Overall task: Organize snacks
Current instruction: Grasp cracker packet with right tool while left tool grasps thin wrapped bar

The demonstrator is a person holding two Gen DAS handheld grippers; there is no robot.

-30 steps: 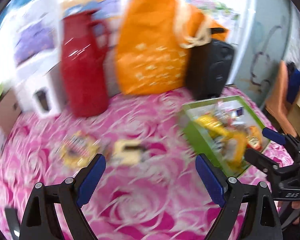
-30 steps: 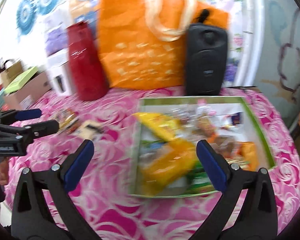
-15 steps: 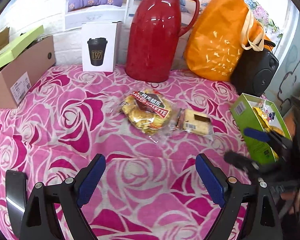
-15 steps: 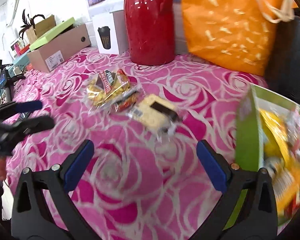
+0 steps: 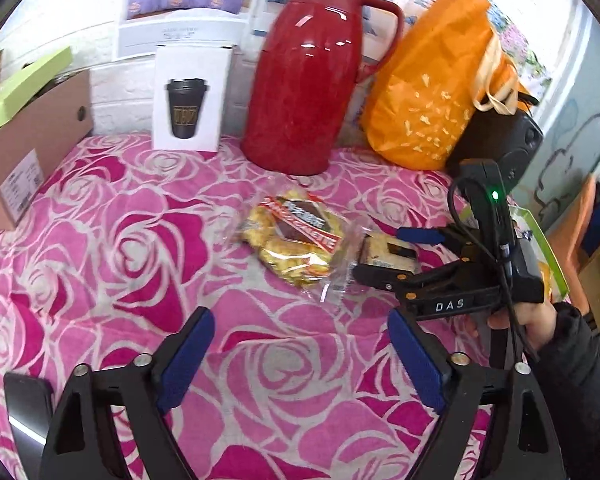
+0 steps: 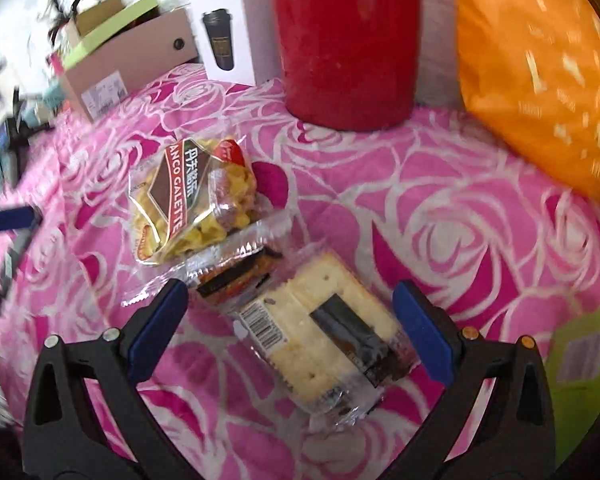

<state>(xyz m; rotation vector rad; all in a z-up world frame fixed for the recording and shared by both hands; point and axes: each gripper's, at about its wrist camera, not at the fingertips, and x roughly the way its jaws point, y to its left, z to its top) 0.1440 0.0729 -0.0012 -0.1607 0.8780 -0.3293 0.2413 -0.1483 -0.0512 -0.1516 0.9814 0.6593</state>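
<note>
My right gripper [image 6: 288, 330], fingers wide apart, straddles a cracker packet [image 6: 324, 336]; ahead, a bag [image 6: 188, 200] reads "ANCO GALETTE".

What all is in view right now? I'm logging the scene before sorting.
galette snack bag: 1, yellow and red, mid-cloth.
cracker packet: 1, cream, between right fingers, untouched.
small dark wrapped snack: 1, between the two.
green snack box: 1, right edge.
red thermos jug: 1, back.
orange bag: 1, right of jug.
black speaker: 1, behind bag.
white cup box: 1, left of jug.
cardboard box: 1, far left.
rose tablecloth: pink.
left gripper: open.
right gripper: open.
</note>
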